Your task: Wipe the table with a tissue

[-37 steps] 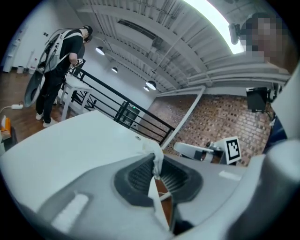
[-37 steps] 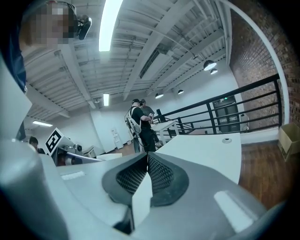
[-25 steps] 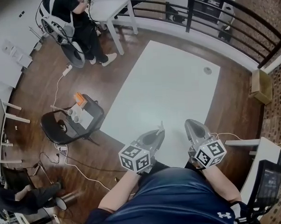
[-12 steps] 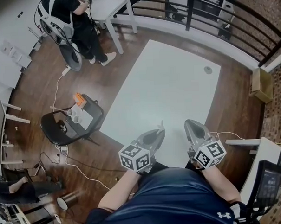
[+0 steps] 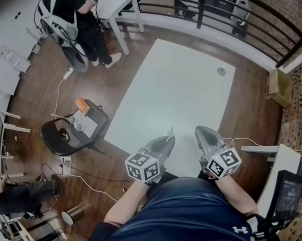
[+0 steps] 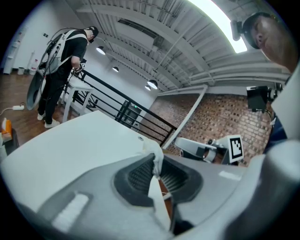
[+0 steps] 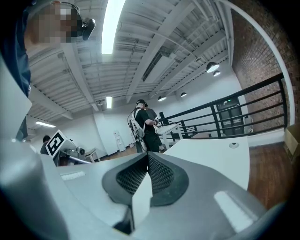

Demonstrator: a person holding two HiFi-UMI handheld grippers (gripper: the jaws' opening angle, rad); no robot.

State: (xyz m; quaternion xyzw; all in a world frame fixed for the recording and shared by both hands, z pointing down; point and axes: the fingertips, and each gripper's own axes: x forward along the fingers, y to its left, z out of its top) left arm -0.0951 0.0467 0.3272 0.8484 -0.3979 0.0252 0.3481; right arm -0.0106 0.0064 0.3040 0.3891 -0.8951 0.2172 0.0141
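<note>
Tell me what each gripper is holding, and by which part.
The left gripper pinches a white crumpled tissue by one end; the right gripper is shut, empty.

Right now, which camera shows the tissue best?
The left gripper view: the tissue sits pinched between the left gripper's shut jaws. The head view shows only a small white tip of it; the right gripper view doesn't show it.
</note>
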